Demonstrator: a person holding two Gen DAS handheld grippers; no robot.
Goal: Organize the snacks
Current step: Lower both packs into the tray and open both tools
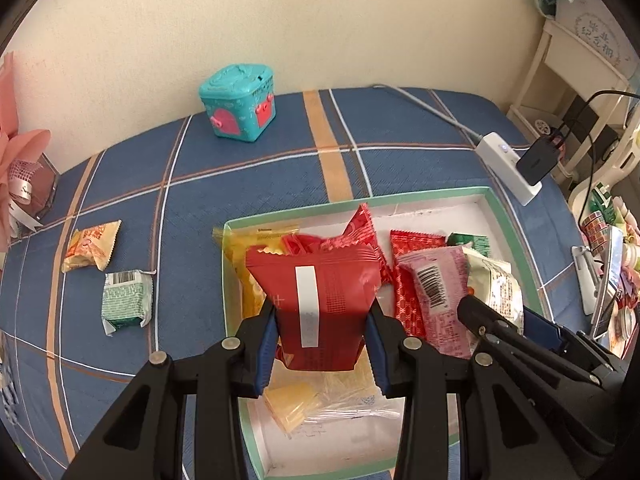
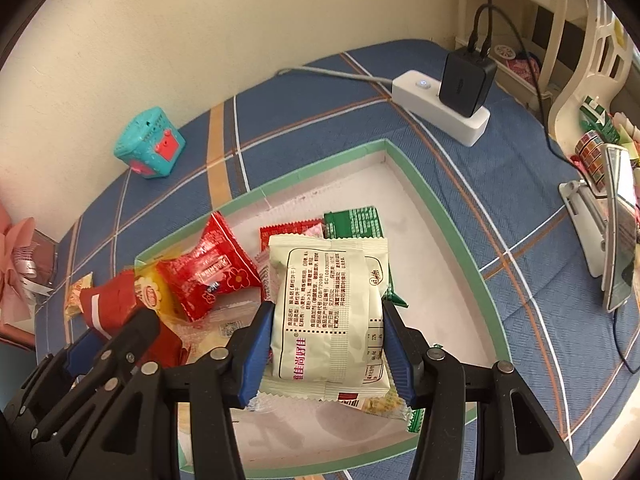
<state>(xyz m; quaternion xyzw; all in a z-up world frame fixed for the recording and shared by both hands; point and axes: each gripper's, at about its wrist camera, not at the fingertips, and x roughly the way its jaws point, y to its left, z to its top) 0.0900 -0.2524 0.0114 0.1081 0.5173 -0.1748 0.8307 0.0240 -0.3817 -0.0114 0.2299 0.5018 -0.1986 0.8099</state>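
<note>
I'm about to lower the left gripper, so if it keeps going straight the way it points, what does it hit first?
Probably the clear wrappers on the box floor. The left gripper holds a red packet, whose far end would likely press into the red snacks piled ahead. Depth is unclear.

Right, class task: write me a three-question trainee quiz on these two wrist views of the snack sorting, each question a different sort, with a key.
1. True or false: the left tool grips a dark red foil snack packet over the green-rimmed white cardboard box.
2. Which packet does the right tool hold? A) cream printed packet B) green packet C) orange packet
3. Fill in: how many snack packets lie on the blue plaid cloth to the left of the box in the left wrist view?

Key
1. True.
2. A, the cream printed packet.
3. Two: the orange-and-cream packet and the green-and-white packet.
</note>
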